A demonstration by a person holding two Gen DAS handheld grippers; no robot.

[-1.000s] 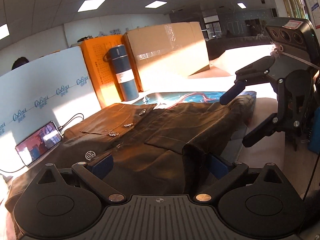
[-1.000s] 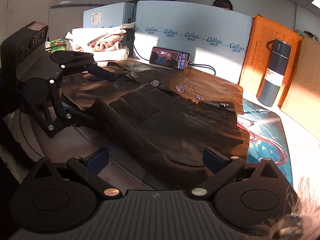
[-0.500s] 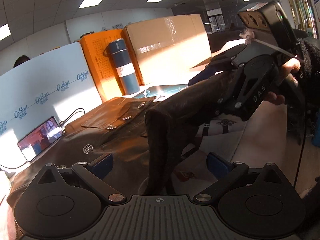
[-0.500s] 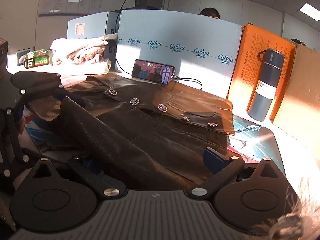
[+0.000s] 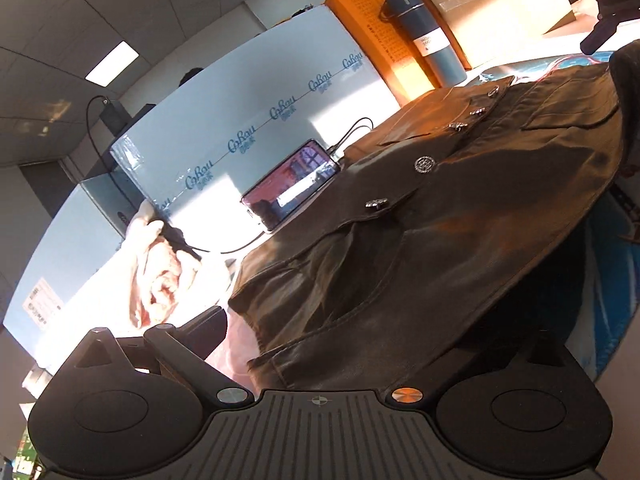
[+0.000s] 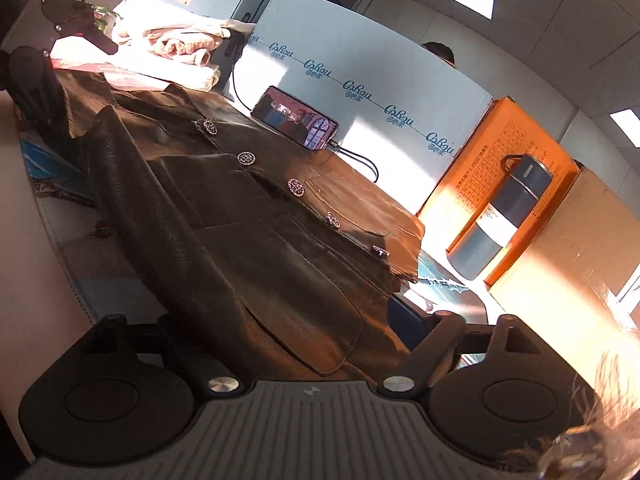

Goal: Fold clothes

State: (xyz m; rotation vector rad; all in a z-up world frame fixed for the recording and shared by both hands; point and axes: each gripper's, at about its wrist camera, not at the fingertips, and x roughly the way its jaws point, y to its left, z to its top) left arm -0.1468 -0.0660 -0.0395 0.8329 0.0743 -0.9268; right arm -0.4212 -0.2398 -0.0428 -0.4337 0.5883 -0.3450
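A dark brown leather jacket (image 6: 248,216) with metal buttons lies spread on the table, one sleeve (image 6: 132,184) folded across its front. My right gripper (image 6: 292,320) sits at the hem and its jaws are closing; leather fills the gap and the blue pad (image 6: 408,314) touches it. My left gripper (image 5: 320,332) is at the jacket's (image 5: 420,240) other end. Its jaws stand wide, the left finger (image 5: 204,330) is clear of the leather, and the right finger is hidden under it. A finger of the left gripper (image 6: 96,38) shows far left in the right wrist view.
A lit phone (image 6: 296,122) leans on a pale blue board (image 6: 360,80) behind the jacket. A blue flask (image 6: 504,216), an orange box (image 6: 496,152) and a cardboard box (image 6: 568,264) stand to the right. Pink and white cloths (image 6: 172,40) are piled at the left, beside my left gripper.
My left gripper has swung away from the right one toward the cloth pile. The lifted sleeve now lies on the jacket. Both views have rolled, and the right jaws have narrowed on the hem.
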